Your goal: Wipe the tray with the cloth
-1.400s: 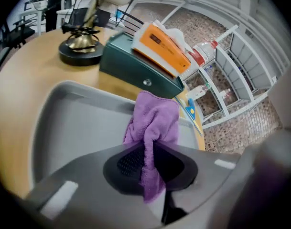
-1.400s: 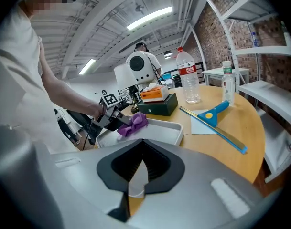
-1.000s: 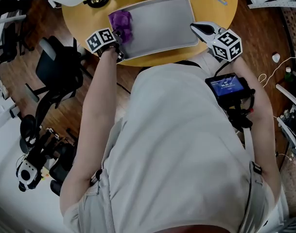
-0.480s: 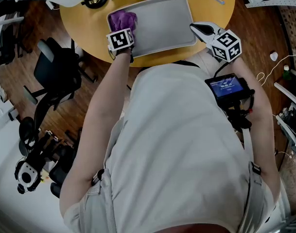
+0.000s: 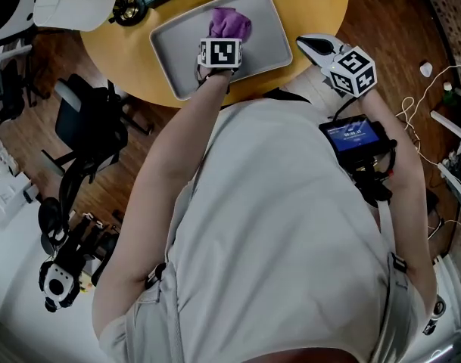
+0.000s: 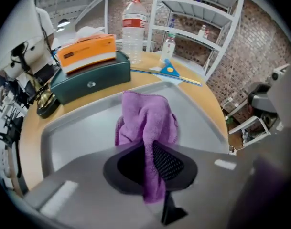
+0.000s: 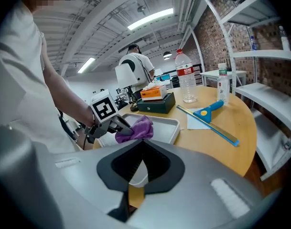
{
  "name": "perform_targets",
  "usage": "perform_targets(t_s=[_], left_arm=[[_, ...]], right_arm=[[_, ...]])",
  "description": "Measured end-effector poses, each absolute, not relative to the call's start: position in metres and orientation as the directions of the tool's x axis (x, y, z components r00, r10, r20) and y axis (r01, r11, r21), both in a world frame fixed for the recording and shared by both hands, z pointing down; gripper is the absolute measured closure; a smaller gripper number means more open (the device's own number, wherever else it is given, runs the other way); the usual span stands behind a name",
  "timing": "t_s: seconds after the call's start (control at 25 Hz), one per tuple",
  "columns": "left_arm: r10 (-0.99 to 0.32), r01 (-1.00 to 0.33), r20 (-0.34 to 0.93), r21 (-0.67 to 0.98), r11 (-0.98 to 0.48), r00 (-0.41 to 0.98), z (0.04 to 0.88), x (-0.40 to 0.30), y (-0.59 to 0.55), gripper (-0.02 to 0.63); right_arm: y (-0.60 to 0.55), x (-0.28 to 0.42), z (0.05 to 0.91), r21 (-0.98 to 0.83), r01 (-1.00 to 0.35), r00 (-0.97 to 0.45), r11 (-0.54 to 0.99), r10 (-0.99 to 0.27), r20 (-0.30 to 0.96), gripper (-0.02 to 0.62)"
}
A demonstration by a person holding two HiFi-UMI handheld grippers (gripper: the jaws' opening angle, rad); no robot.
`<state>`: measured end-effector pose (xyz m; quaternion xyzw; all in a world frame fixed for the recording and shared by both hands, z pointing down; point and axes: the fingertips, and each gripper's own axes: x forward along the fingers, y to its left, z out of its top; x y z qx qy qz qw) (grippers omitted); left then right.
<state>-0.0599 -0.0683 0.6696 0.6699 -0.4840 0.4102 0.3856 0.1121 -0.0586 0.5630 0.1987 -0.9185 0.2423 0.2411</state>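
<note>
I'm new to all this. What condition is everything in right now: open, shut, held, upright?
Left gripper: fingers shut on the purple cloth.
Right gripper: fingers shut, empty, beside the tray.
Purple cloth: bunched, hanging down onto the tray.
Tray: lying flat on the table.
Water bottle: upright, capped.
Tissue box: open, a tissue sticking out.
Squeegee: lying flat on the table.

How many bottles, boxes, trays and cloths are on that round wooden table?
Bottles: 2, a large clear plastic water bottle with a red label and a small clear bottle
Boxes: 2, a dark green box with an orange tissue box on top
Trays: 1, a grey rectangular tray
Cloths: 1, a purple cloth
Total: 6
</note>
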Motion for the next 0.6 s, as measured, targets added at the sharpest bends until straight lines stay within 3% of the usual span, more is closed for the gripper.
perform_targets(t_s=[0.2,0.6], left_arm=[[-0.272,-0.940,0.936,0.135,-0.312,0.225,0.673,-0.002,-0.075,0.560],[-0.146,-0.889,0.880,0.430,-0.159,0.452,0.674,0.077,-0.051,0.558]], right_arm=[[-0.058,0.143,0.568,-0.353,-0.525,-0.789,0.775,-0.286,0.544,0.594],[-0.055,0.169,0.574,-0.367,-0.554,-0.779,0.747,-0.312,0.544,0.594]])
